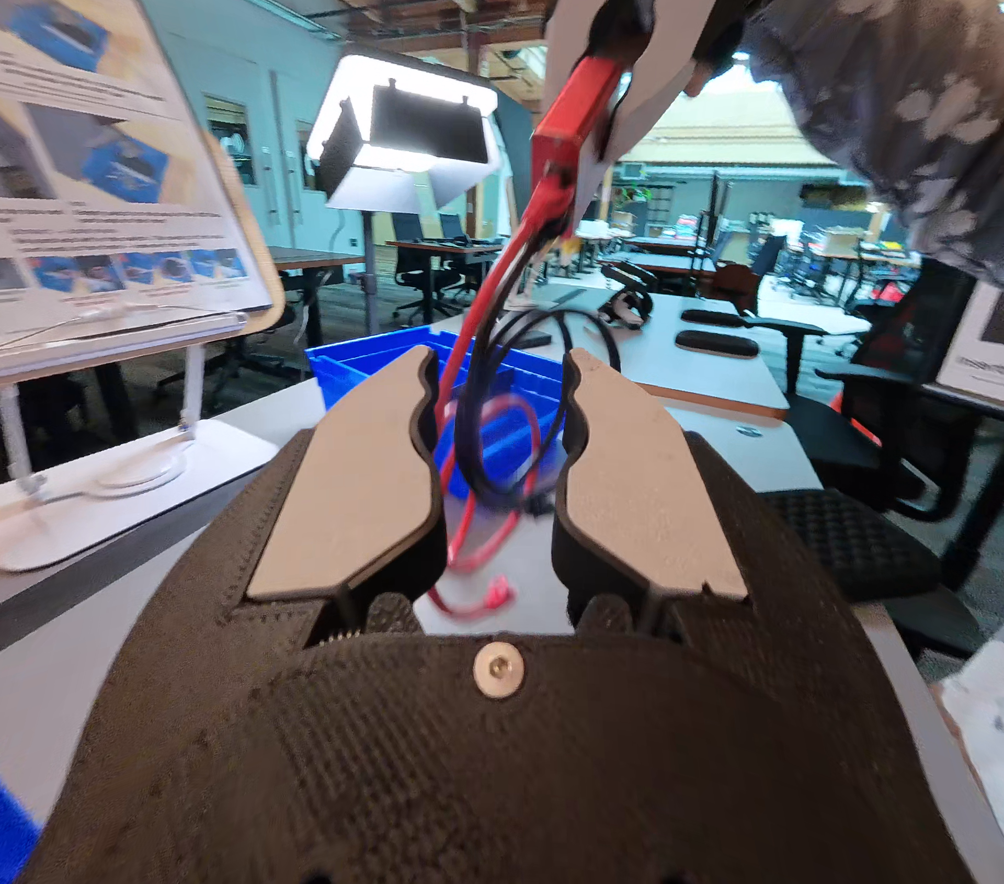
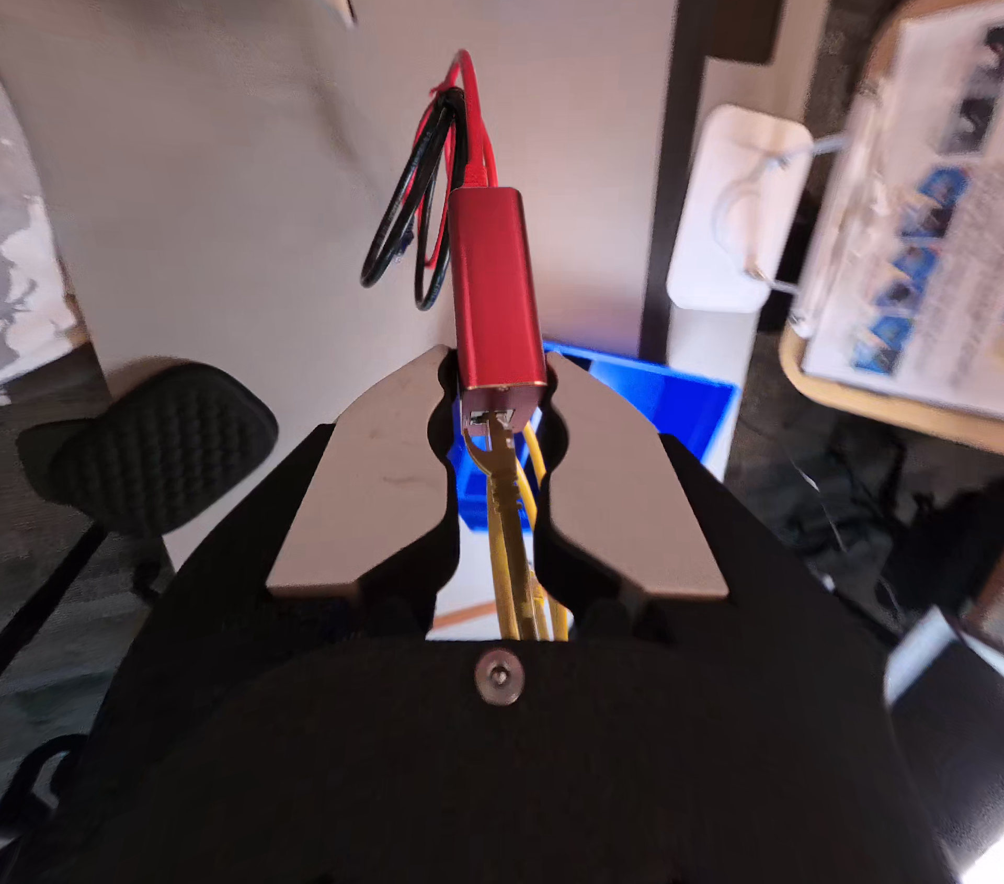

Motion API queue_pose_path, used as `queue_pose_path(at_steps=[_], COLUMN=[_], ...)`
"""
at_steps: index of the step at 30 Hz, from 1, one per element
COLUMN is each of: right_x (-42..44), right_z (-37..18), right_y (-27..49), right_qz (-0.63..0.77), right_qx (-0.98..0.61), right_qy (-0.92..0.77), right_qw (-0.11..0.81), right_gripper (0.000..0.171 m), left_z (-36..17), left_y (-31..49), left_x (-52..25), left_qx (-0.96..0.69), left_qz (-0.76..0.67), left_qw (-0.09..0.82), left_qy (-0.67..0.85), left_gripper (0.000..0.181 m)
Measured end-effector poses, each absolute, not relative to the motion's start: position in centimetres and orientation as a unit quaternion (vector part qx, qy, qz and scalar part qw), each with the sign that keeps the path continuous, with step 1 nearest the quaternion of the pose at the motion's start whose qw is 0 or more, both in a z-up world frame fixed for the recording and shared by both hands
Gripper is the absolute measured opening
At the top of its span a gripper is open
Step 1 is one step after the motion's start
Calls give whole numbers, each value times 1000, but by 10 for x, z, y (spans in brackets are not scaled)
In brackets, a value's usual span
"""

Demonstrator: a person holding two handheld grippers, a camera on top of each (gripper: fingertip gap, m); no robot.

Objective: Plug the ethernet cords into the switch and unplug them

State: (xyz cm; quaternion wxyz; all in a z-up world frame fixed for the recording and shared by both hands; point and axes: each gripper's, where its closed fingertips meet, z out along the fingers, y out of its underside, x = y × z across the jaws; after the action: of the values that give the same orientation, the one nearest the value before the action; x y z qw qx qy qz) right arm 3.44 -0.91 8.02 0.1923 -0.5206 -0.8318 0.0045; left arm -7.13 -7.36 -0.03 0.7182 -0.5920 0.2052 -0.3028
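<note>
1. Right gripper [image 2: 497, 382]: fingers pressed against both sides of the red switch [image 2: 494, 284], pinching it near its close end. In the left wrist view this same gripper [image 1: 603, 151] hangs high above the table with the switch [image 1: 573, 119] tilted downward between its pale fingers [image 1: 576, 4].
2. Red switch: a slim red metal box, held in the air above the white table [image 2: 217, 151]. Its body points away from the right wrist camera.
3. Yellow cord [image 2: 508, 504]: plug seated in the port on the near end of the switch; the cord runs back between the right gripper's fingers toward the camera. A second yellow strand lies beside it.
4. Red cord [image 2: 478, 135]: plugged into the far end of the switch. In the left wrist view it [image 1: 478, 309] hangs down from the switch to the table, where it loops and ends in a loose red plug [image 1: 497, 594].
5. Black cord [image 2: 413, 206]: a bundled loop hanging beside the red cord below the switch; which port it joins cannot be told.
6. Left gripper [image 1: 500, 363]: fingers spread apart, holding nothing, low over the table. The hanging red and black cords [image 1: 478, 423] show in the gap between them.
7. Blue bin [image 1: 380, 358]: on the table beyond the left gripper, behind the hanging cords.
8. Instruction sheet on a white stand [image 1: 108, 151]: at the left of the table.
9. Studio light [image 1: 413, 135]: lit, on a pole beyond the table.
10. Person's sleeve [image 1: 896, 70]: patterned, behind the right gripper.
</note>
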Motion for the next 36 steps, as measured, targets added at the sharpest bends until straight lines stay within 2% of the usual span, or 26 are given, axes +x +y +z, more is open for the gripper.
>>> queue_pose_path(at_steps=[1, 6, 10, 22, 29, 36], right_x=[41, 84, 117, 126, 102, 104], right_z=[96, 152, 155, -5, -58, -101], right_y=[3, 72, 128, 265, 306, 305], right_qz=[-9, -109, -165, -156, -272, -168], right_qx=[-534, -605, -651, -722, -659, -697], right_qy=[-822, -757, -707, -646, -661, -655], right_qw=[199, 220, 221, 191, 234, 238], right_gripper=[27, 27, 27, 27, 26, 28], left_z=[-1, -14, -21, -41, -55, -58], left_y=[-71, -60, -57, -51, -46, -45], left_x=[-79, -87, -81, -69, -67, -64], left_qx=[-594, -612, -621, -642, -655, -659], left_qz=[-303, -337, -341, -338, -351, -354], left_qw=[720, 698, 687, 664, 646, 639], left_qy=[191, 157, 162, 179, 174, 176], left_gripper=[43, 42, 41, 39, 38, 36])
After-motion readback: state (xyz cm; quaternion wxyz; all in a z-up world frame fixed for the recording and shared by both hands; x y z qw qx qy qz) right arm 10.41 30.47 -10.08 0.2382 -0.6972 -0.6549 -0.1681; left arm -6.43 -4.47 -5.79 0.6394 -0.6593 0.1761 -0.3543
